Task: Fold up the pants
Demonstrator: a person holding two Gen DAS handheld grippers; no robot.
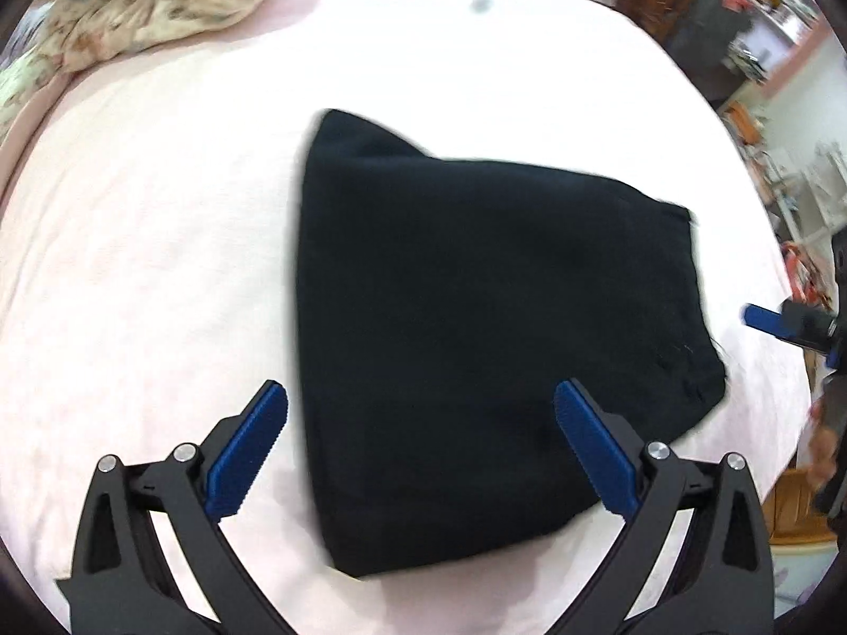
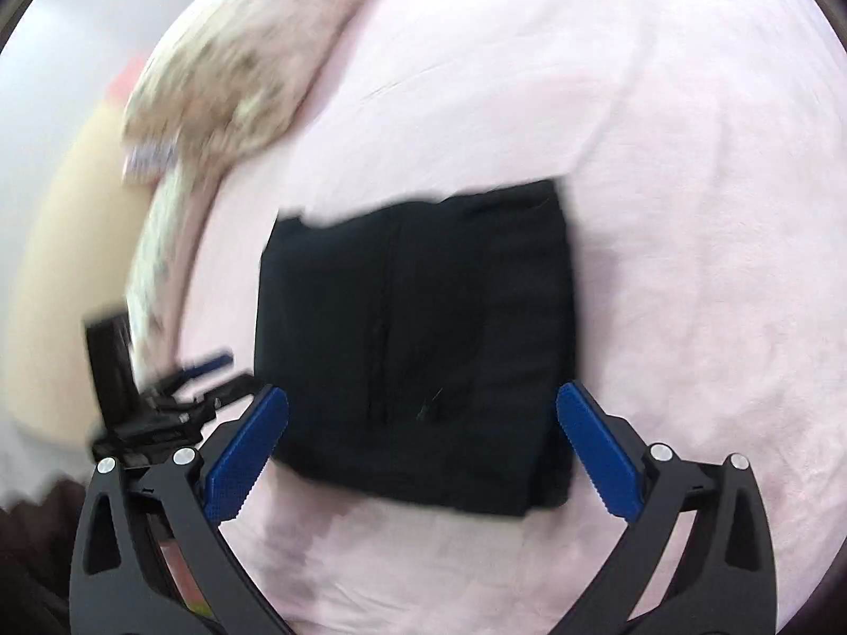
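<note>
Both wrist views above pants (image 1: 476,328), close.

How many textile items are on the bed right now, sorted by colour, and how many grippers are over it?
Black folded pants: 1
Floral bedding, bunched at the far edge: 1
Pink bed sheet: 1
Grippers, both open and holding nothing: 2, the left gripper and the right gripper
Total: 5
</note>
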